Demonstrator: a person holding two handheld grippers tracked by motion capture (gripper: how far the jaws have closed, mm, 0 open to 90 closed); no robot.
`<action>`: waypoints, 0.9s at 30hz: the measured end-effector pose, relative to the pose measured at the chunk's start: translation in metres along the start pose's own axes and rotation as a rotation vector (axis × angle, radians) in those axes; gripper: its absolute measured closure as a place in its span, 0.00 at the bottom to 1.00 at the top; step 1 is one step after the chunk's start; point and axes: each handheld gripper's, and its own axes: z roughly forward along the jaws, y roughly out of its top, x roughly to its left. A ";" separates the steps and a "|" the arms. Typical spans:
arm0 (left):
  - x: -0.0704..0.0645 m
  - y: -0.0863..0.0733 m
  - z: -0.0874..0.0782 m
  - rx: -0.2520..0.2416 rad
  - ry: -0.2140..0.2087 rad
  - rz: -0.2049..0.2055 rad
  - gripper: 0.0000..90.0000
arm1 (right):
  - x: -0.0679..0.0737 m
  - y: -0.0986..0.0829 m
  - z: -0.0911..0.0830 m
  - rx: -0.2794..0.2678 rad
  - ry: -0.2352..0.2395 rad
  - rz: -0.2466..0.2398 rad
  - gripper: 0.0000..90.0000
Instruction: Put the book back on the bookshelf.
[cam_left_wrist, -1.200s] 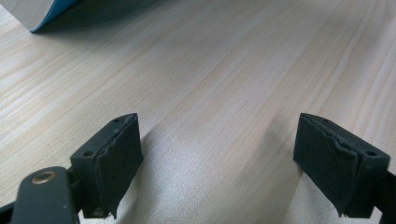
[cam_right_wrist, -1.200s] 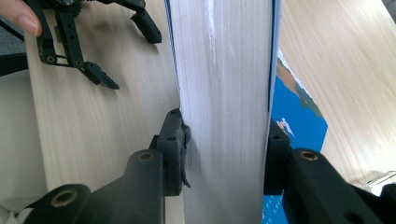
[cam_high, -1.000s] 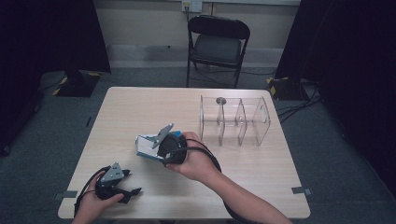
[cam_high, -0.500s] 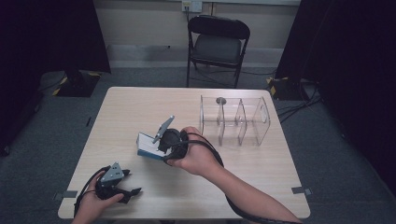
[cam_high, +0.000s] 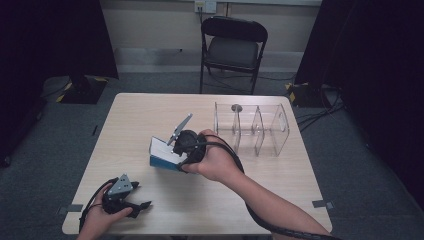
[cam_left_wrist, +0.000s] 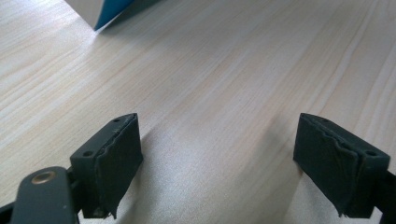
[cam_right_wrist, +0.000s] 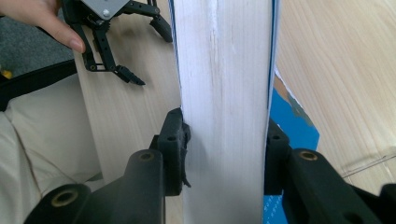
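Nearest the person, at the table's (cam_high: 280, 190) front left corner, the left gripper (cam_high: 131, 204) rests low over the wood with its jaws spread wide and nothing between them; its own view has bare grain ahead and just a blue corner of the book (cam_left_wrist: 100, 14) at the upper left, so the book lies ahead of it and off to one side, well apart. Farther in, near the middle of the table, the right gripper (cam_high: 187, 145) is clamped on the book (cam_high: 162, 152), a blue-covered volume with white page edges. In the right gripper view the pads press both covers and the page block (cam_right_wrist: 224, 93) runs straight up between them, so the book's long axis lies along the jaws' line of sight, with the left gripper (cam_right_wrist: 121, 28) beyond it. The right hand (cam_high: 215, 160) is plainly the nearer one and already has the grip. Beyond, toward the far right, a clear divided rack (cam_high: 252, 127) stands open-topped, and I judge the book would have to travel that way, upright, to slot in. A folding chair (cam_high: 232, 45) sits behind the table
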 end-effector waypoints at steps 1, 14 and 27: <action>0.000 0.000 0.000 0.000 0.000 0.000 0.16 | 0.000 0.000 -0.001 0.000 0.003 0.001 0.69; 0.000 0.000 0.000 0.000 -0.003 0.003 0.16 | -0.004 0.002 -0.013 0.027 0.038 0.032 0.69; 0.001 0.000 0.000 0.001 -0.005 0.003 0.16 | -0.004 0.003 -0.025 0.043 0.052 0.049 0.69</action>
